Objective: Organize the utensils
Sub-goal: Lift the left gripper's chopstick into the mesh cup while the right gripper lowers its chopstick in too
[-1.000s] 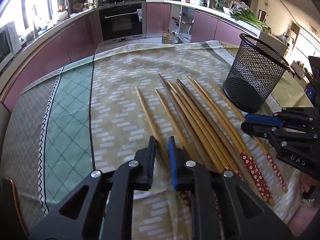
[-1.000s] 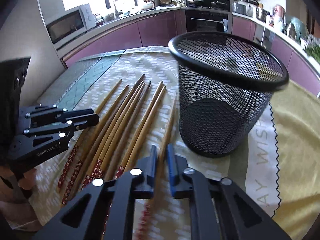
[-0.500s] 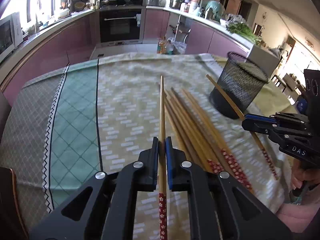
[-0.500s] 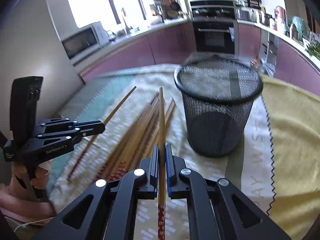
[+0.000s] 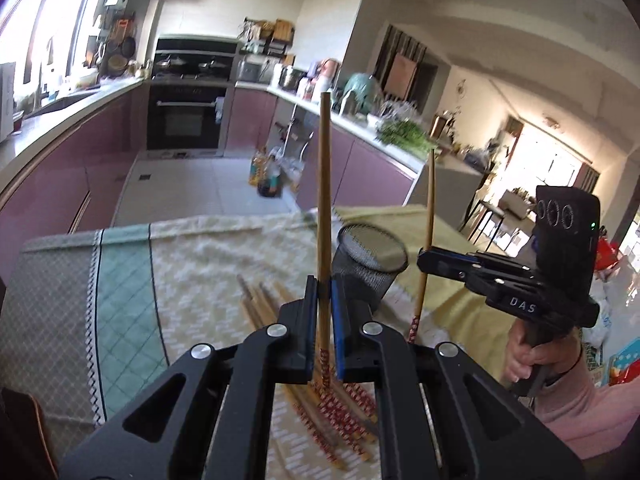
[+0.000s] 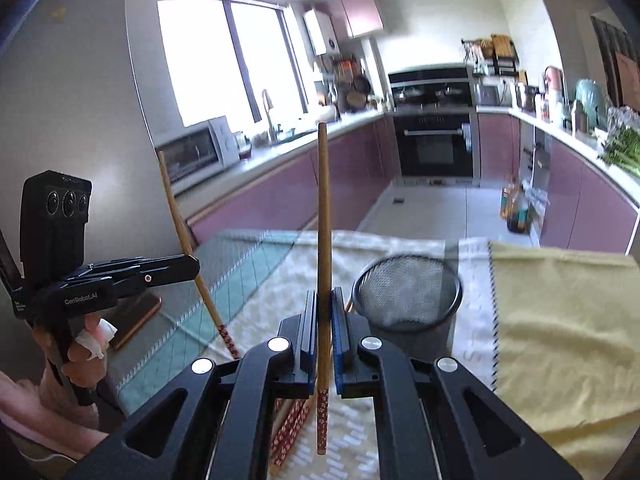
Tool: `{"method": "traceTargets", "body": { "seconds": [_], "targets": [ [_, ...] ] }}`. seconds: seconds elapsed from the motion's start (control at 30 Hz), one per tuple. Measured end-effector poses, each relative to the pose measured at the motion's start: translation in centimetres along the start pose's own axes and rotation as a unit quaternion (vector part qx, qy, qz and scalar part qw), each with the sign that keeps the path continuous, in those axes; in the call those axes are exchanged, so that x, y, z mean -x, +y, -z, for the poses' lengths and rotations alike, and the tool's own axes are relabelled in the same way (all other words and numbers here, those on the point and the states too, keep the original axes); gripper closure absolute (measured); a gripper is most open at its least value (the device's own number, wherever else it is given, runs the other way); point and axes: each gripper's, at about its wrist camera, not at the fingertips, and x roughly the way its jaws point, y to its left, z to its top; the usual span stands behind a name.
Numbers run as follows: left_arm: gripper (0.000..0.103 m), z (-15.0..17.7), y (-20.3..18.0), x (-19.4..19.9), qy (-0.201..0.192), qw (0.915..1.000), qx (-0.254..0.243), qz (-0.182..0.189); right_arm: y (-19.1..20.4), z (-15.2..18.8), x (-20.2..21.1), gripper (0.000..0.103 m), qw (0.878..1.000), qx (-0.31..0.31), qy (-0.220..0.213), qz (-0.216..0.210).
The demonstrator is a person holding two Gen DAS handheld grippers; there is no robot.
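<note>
My left gripper [image 5: 323, 292] is shut on a wooden chopstick [image 5: 324, 200] held upright above the table. My right gripper [image 6: 323, 304] is shut on another chopstick [image 6: 323, 220], also upright; it shows in the left wrist view [image 5: 426, 240] beside the black mesh cup [image 5: 370, 264]. The cup also shows in the right wrist view [image 6: 408, 296], just right of the right gripper. Several chopsticks with red patterned ends [image 5: 340, 404] lie on the tablecloth below the left gripper. The left gripper shows in the right wrist view [image 6: 188, 266], holding its chopstick [image 6: 180, 224].
The table carries a patterned cloth [image 5: 180, 280] with a green band [image 5: 124, 300] and a yellow cloth [image 6: 560, 320] on the right. A dark board [image 6: 136, 320] lies at the table's left edge. Kitchen counters and an oven [image 5: 186, 120] stand beyond.
Both grippers have risen well above the table, each with its chopstick, and tilted up so the chopsticks stand upright. One second ago both were low over the lying chopsticks.
</note>
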Motion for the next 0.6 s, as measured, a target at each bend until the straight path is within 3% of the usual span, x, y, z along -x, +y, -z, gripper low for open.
{"method": "traceTargets", "body": {
  "seconds": [0.43,0.6],
  "targets": [
    [0.096,-7.9,-4.5,-2.0,-0.068,0.9965,-0.023,0.043,-2.9,-5.5,1.5,0.097,0.996,0.003,-0.087,0.025],
    [0.096,-9.3,-6.3,-4.8,-0.056,0.9969,-0.041,0.037,-4.1,-6.6,0.8,0.097,0.994,0.004,-0.103,0.044]
  ]
}}
